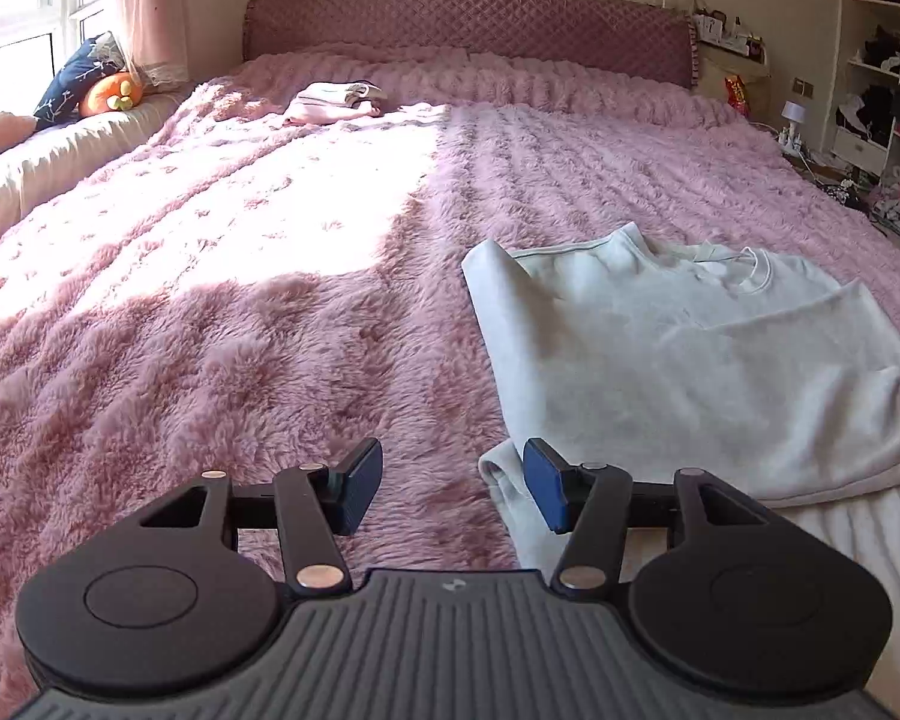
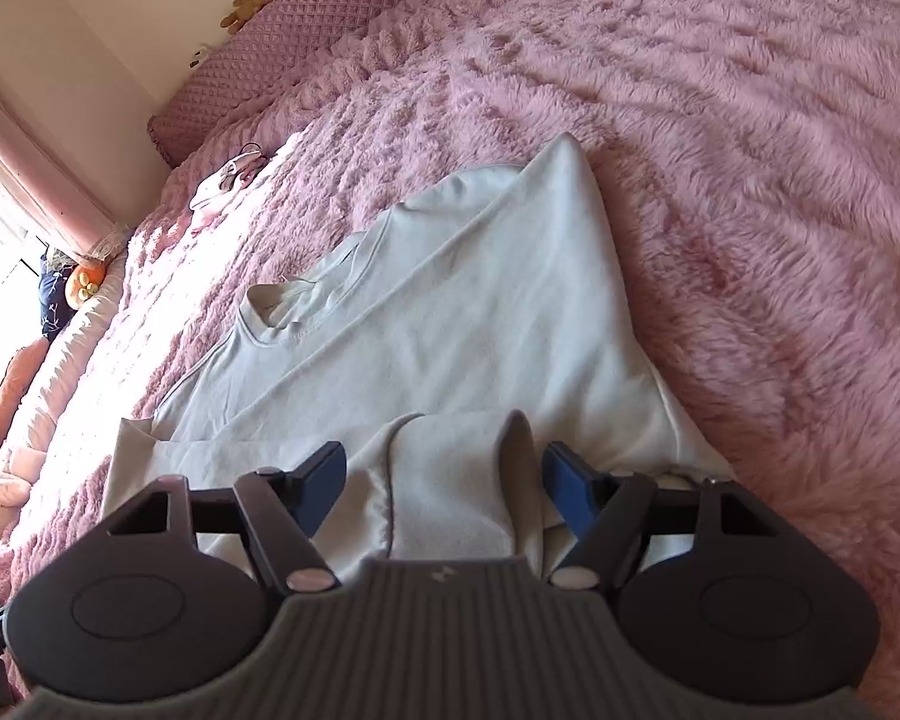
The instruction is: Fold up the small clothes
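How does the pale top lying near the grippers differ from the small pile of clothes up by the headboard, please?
The pale top is spread out and only partly folded, its sleeves turned in; the pile of clothes is already a compact folded stack. The pale top is off-white, while the pile of clothes shows pink under white. The pale top lies in shade; the pile of clothes sits in sunlight. Both rest on the fluffy pink blanket.

Half-folded white sweatshirt (image 2: 450, 324) on pink blanket (image 2: 750, 150)

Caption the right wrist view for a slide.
Open tongs hover over a partly folded white sweatshirt on a fluffy pink blanket.
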`<state>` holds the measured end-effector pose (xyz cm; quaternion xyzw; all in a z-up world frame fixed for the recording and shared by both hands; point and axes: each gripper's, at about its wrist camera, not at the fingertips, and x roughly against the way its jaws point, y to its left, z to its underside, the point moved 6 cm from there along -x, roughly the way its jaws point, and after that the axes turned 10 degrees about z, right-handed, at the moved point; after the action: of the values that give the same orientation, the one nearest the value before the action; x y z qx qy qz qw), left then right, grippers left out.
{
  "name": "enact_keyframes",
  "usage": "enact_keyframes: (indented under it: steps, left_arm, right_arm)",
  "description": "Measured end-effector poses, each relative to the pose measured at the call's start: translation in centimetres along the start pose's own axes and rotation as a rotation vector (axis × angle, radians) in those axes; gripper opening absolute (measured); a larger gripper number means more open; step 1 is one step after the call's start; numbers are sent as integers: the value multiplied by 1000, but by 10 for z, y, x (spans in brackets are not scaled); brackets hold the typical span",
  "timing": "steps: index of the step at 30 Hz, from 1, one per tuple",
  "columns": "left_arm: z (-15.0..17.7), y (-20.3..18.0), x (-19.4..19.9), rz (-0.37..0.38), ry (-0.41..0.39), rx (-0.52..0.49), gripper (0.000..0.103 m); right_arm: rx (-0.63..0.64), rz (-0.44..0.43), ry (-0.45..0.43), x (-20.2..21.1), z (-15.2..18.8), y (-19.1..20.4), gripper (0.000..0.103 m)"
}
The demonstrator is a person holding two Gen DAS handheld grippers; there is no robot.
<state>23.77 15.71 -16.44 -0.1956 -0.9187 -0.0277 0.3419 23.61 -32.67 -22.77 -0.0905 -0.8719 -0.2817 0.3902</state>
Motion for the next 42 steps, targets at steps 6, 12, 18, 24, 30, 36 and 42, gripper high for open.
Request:
enact_keyframes:
  steps: [6,12,18,24,30,36,42]
  left_arm:
    - [7,-12,-26,8,72,-289,63]
    - [22,-19,-48,42,111,-432,63]
    - [25,-20,-61,63,138,-540,63]
    - [25,-21,-56,113,148,-630,63]
    - [27,-39,-55,155,128,-724,63]
    - [20,-47,-75,169,164,-741,29]
    - [12,-44,-58,95,47,-607,7]
  right_arm:
    - [43,-21,18,2,7,10,54]
    - [87,-1,15,3,13,12,4]
    - [49,-37,-19,17,-2,13,2]
    - [27,-90,-176,60,-36,26,1]
    - [16,-97,-258,82,-61,30,1]
    - [11,-60,-222,72,-58,23,1]
    - [6,-45,-197,63,-45,20,1]
